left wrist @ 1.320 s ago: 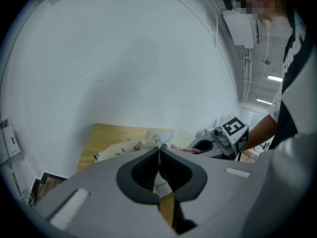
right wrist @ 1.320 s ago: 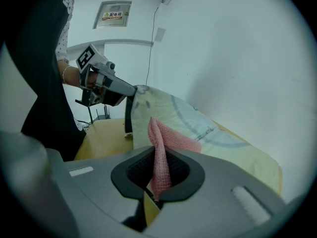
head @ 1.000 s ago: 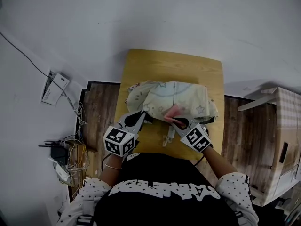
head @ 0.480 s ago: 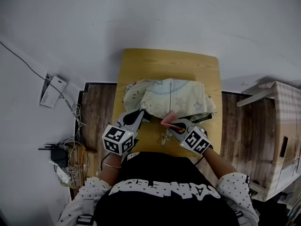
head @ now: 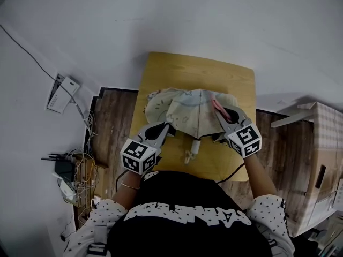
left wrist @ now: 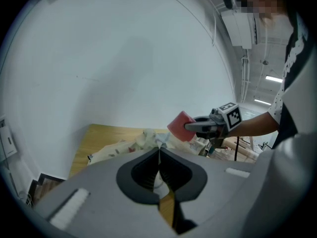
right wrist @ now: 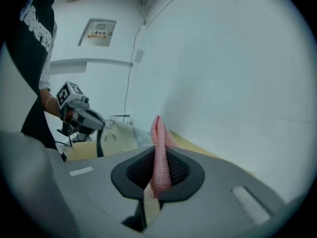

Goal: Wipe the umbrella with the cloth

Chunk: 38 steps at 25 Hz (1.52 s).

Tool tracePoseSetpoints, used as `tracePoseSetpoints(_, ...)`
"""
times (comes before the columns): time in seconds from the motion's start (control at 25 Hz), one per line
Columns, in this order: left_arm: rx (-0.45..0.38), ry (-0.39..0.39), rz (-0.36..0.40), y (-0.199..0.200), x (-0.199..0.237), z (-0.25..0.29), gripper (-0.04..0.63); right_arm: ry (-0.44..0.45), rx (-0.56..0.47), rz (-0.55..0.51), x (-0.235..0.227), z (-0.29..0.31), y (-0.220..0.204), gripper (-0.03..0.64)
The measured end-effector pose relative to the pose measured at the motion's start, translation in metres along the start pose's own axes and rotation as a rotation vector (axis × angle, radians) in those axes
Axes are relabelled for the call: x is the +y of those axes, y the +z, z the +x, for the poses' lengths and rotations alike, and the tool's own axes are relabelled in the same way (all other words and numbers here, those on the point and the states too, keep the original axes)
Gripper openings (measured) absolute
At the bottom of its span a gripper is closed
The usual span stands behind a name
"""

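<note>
A pale yellow patterned umbrella (head: 187,108) lies collapsed on the wooden table (head: 193,71), its handle (head: 192,150) pointing toward me. My left gripper (head: 165,127) sits at the umbrella's near left edge, jaws shut with a strip of pale fabric (left wrist: 158,181) pinched between them. My right gripper (head: 224,113) hovers over the umbrella's right side, shut on a folded pink cloth (head: 217,105). In the right gripper view the cloth (right wrist: 158,138) stands up out of the shut jaws. From the left gripper view, the cloth (left wrist: 180,126) and right gripper (left wrist: 198,128) hang above the umbrella (left wrist: 129,145).
A cardboard box (head: 321,159) stands on the floor to the right of the table. Cables and a power strip (head: 69,170) lie on the floor at the left, below a white wall fitting (head: 61,94). The table's far half is bare wood against the white wall.
My right gripper has carried the pink cloth up and away from the umbrella's near middle to its right side. The left gripper has kept still.
</note>
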<state>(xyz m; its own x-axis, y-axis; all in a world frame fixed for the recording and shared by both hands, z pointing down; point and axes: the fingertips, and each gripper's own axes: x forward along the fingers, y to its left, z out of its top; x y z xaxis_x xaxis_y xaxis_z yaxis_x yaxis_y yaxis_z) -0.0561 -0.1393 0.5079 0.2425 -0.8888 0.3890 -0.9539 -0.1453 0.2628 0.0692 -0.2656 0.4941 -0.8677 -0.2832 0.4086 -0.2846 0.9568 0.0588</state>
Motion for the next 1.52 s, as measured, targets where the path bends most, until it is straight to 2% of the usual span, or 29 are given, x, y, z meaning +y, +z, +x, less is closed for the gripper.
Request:
tracePoseSetpoints(0.2,-0.001,-0.003,-0.004,-0.001,-0.007,-0.002,0.002,-0.089,0.081,-0.194,-0.034,0.02,0.005,0.035)
tracePoseSetpoints(0.36,-0.001,-0.001,-0.006,-0.001,-0.008,-0.004,0.002,-0.069,0.178,-0.275,-0.038,0.035,-0.013,0.035)
tracePoseSetpoints(0.84,0.021,-0.012,-0.004,-0.006,-0.004,-0.001,0.002,0.019,0.267,-0.262,-0.005,0.019,-0.059,0.035)
tracePoseSetpoints(1.52,0.047,-0.057,0.009,-0.008,-0.009,0.007,0.002,0.073,0.317,-0.18,0.044,-0.013,-0.107,0.035)
